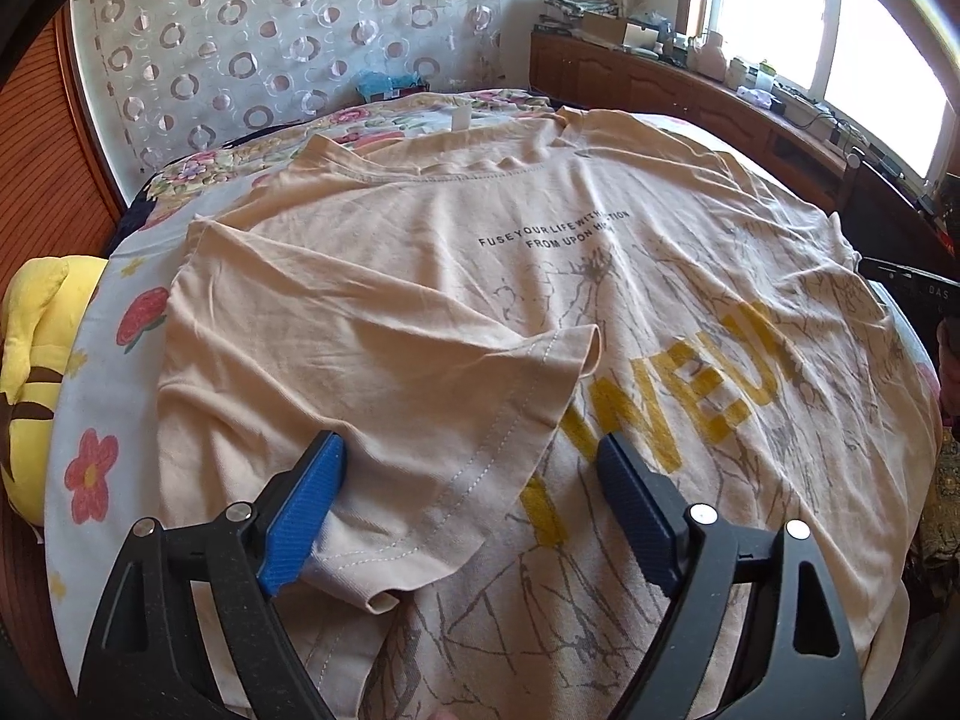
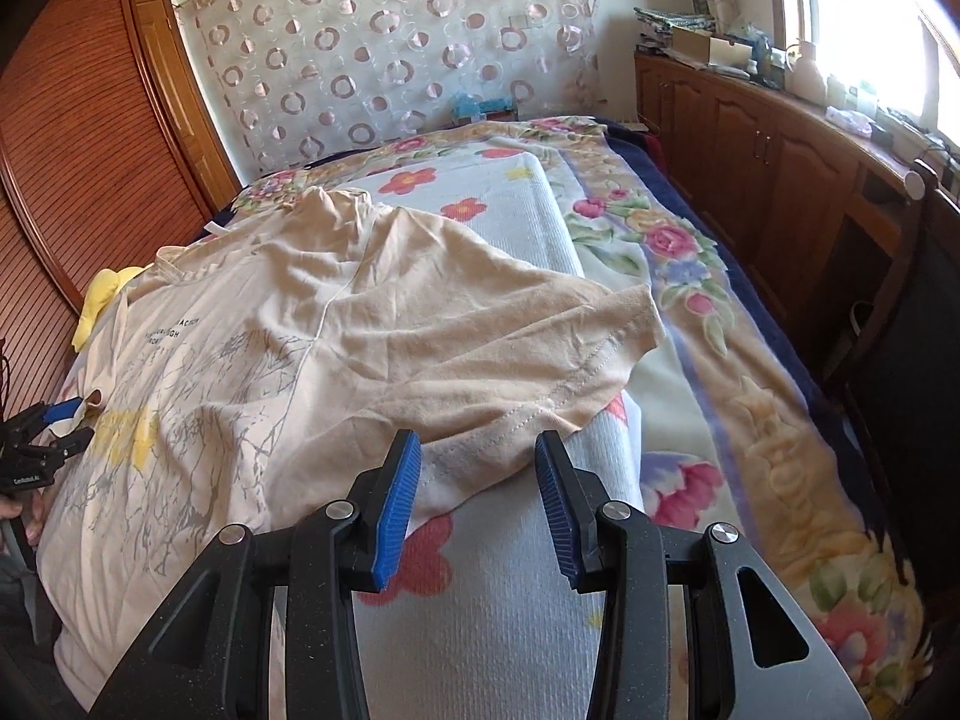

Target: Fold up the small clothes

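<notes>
We hold one gripper in each hand above a bed (image 2: 750, 396) covered with a flowered blanket (image 2: 678, 276). On the blanket lies a white mat (image 2: 498, 612) with red flowers. The beige T-shirt (image 1: 432, 276) is spread over this mat with the printed side up: we see small black text near the collar, grey branch lines and big yellow letters lower on the chest.

From the left wrist, one sleeve (image 1: 480, 420) is folded inward and lies on the chest, partly over the yellow letters. The left gripper (image 1: 471, 480) hangs just above this sleeve. Its jaws stand wide apart and the blue pads do not press on the cloth; the left pad (image 1: 303, 516) is just beside the sleeve hem, and we cannot tell whether it touches.

From the right wrist, the other sleeve (image 2: 540, 348) lies flat and stretched out toward the side, its end reaching over the edge of the mat. The right gripper (image 2: 477, 468) is at the lower hem of this sleeve. Its jaws are partly apart, the cloth edge lies between them, and nothing is pinched.

At the far left of the right view, the left gripper appears small, with a hand (image 2: 24, 516) below it. A yellow plush toy (image 1: 36, 384) lies beside the bed.
</notes>
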A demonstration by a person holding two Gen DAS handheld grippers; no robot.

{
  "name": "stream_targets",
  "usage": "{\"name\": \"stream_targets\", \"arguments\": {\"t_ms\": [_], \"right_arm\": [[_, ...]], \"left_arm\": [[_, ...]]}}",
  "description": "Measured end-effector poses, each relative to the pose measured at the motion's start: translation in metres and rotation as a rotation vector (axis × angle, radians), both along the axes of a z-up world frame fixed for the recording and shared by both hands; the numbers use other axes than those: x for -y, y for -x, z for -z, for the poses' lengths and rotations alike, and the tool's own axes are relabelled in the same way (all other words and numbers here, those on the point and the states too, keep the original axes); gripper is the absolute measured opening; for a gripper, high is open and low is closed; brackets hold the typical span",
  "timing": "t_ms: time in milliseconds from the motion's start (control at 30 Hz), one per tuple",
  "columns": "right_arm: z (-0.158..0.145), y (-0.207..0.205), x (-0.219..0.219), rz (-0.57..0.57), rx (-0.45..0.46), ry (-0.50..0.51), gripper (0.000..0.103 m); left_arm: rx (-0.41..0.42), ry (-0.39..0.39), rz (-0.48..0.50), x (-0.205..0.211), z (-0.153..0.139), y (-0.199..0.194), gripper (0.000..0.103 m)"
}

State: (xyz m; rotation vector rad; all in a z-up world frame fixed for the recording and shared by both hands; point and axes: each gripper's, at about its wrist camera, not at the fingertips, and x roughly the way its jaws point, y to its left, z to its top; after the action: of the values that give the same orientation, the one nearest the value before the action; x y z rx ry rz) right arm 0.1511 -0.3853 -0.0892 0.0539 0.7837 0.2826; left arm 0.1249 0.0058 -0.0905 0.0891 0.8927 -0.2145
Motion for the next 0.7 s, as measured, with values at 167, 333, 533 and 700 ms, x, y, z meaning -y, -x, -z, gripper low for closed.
{"name": "stream_targets", "arguments": {"t_ms": [167, 333, 533, 700], "right_arm": [[0.000, -0.007, -0.008, 0.000, 0.002, 0.044, 0.041], [0.002, -0.006, -0.026, -0.031, 0.039, 0.167, 0.034], [0.002, -0.005, -0.027, -0.078, 0.047, 0.165, 0.003], [-0.016, 0.002, -0.028, -0.082, 0.107, 0.124, 0.002]], "left_arm": [[-0.003, 0.000, 0.009, 0.001, 0.001, 0.000, 0.090], [-0.005, -0.002, 0.016, 0.002, 0.001, -0.001, 0.092], [-0.005, -0.001, 0.016, 0.002, 0.001, -0.001, 0.093], [-0.006, 0.001, 0.016, 0.002, 0.001, -0.001, 0.093]]}}
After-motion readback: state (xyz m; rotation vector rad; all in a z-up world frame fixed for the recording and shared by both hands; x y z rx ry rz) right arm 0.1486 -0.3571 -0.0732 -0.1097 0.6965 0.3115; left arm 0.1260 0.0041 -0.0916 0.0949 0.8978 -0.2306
